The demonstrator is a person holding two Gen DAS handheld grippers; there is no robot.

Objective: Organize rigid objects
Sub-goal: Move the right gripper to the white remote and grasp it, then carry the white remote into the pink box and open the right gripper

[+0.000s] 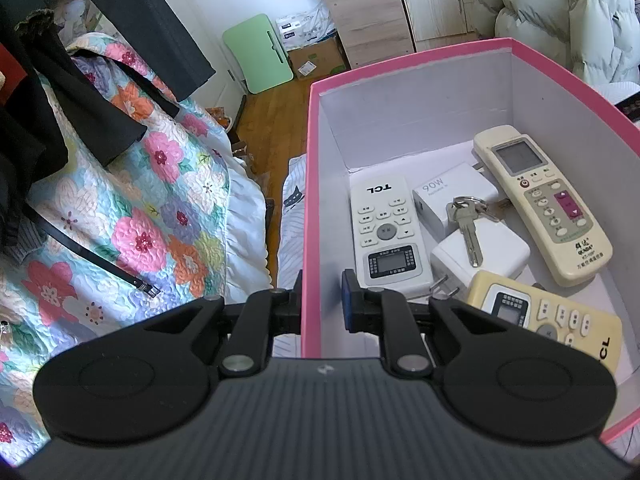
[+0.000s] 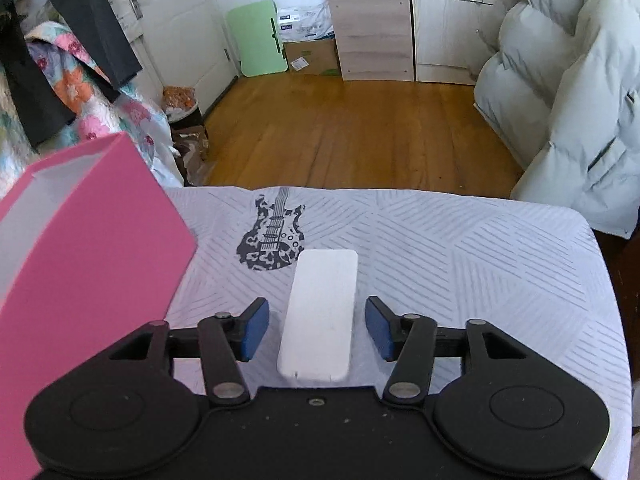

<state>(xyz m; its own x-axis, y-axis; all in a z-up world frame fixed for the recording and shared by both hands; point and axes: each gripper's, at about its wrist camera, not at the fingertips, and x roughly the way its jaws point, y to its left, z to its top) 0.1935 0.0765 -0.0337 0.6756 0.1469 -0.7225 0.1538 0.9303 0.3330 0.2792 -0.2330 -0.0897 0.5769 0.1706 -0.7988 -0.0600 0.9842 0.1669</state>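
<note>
A pink box (image 1: 404,60) with white inner walls stands on the cloth, and my left gripper (image 1: 322,304) is shut on its near left wall. Inside lie a white TCL remote (image 1: 386,228), a 90W charger (image 1: 448,196), keys (image 1: 468,220), a second white charger (image 1: 492,252), a cream remote (image 1: 544,204) and a yellowish TCL remote (image 1: 548,316). In the right wrist view a flat white rounded device (image 2: 320,312) lies on the cloth just right of the pink box (image 2: 92,248). My right gripper (image 2: 316,326) is open and straddles it, with both blue pads (image 2: 254,330) clear of its sides.
The patterned grey cloth (image 2: 460,248) with a guitar print (image 2: 274,232) covers the surface; its far edge drops to a wooden floor (image 2: 352,128). A floral quilt (image 1: 152,208) with dark clothing lies to the left. A puffy grey coat (image 2: 568,92) hangs at the right.
</note>
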